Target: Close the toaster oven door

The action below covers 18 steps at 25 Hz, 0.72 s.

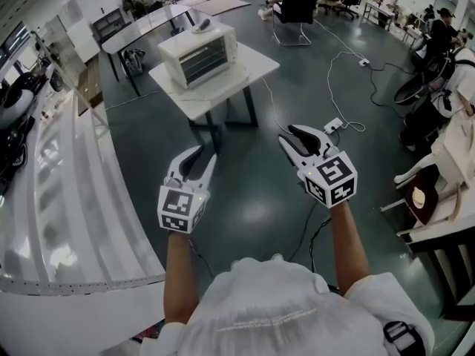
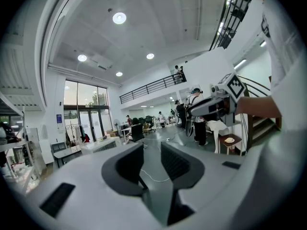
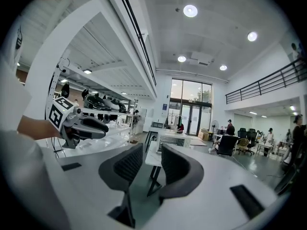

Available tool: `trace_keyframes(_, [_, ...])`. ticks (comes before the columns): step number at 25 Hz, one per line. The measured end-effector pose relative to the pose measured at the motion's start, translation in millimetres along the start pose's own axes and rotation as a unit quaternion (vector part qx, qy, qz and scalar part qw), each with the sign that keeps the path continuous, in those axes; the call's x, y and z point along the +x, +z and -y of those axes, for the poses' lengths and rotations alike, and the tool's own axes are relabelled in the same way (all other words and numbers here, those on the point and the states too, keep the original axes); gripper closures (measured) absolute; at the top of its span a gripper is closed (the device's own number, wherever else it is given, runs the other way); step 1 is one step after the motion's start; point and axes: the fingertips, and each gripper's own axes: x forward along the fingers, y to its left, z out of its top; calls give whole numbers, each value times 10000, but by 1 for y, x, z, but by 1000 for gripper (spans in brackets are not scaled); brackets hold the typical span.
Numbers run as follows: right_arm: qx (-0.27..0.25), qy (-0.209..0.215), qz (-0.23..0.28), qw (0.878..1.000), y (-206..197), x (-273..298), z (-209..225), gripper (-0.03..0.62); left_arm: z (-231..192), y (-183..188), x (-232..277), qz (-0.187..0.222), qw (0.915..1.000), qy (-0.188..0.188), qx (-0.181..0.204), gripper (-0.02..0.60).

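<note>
Head view: white boxy toaster oven (image 1: pixel 199 54) sits on a white square tabletop (image 1: pixel 256 73), well ahead of both claws. Left claw (image 1: pixel 204 157) and right claw (image 1: pixel 288 135) are held out over dark grey floor (image 1: pixel 245 199), both spread, nothing btwn the jaws. Door state is too small to tell here.

Left gripper view: left claw (image 2: pixel 152 151) spread, only floor and a white cable seen thru the gap. Oven (image 2: pixel 99 145) is far off, left of the jaws.

Right gripper view: right claw (image 3: pixel 152 153) spread and empty. Oven (image 3: pixel 172 140) and tabletop edge (image 3: pixel 152 160) lie roughly in line w/ the jaws but well apart.

Step, as I judge it: approach, not yet started on the door. Next move calls for walking up to the tabletop, getting one claw under or behind the door's edge, then pushing it up shut.
</note>
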Motion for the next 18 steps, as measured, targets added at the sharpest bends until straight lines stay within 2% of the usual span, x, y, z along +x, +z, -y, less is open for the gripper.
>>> trace_keyframes(10, [3,228,49,9997,-11,-9,31,465,21,2,26,-130,9997,167,-124,463])
trace_keyframes(18, [-33,444,105,9990,-25,-25,58,464,53,7,45,-214,9992,324,-132,465])
